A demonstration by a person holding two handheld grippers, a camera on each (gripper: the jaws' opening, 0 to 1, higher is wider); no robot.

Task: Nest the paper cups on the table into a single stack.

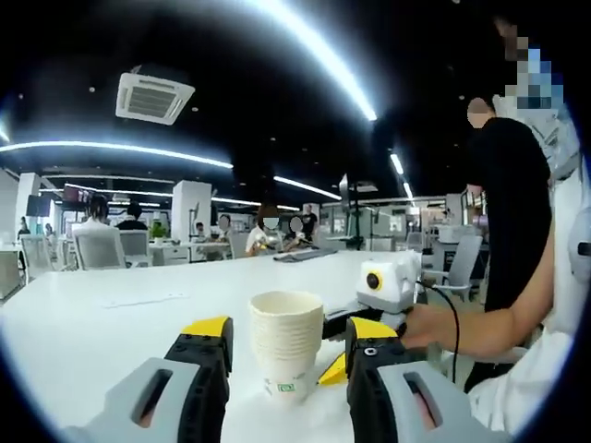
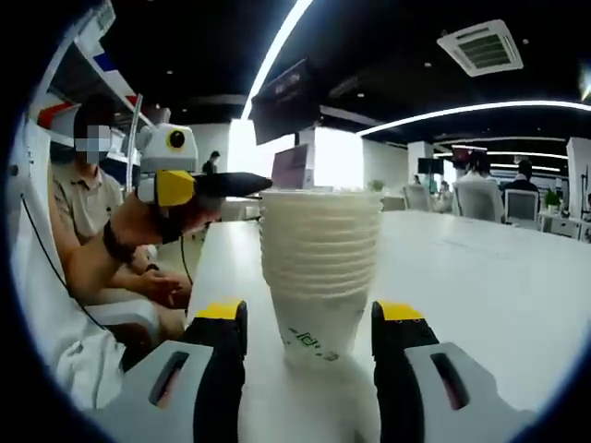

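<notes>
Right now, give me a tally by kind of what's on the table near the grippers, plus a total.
Stack of nested paper cups: 1
Grippers over the table, left gripper and right gripper: 2
Paper sheet lying farther back: 1
Total: 4

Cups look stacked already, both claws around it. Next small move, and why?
Probably back both claws straight off. The paper cup stack stands upright as a single nest on the table, between the open jaws of the right claw and the left claw.
</notes>
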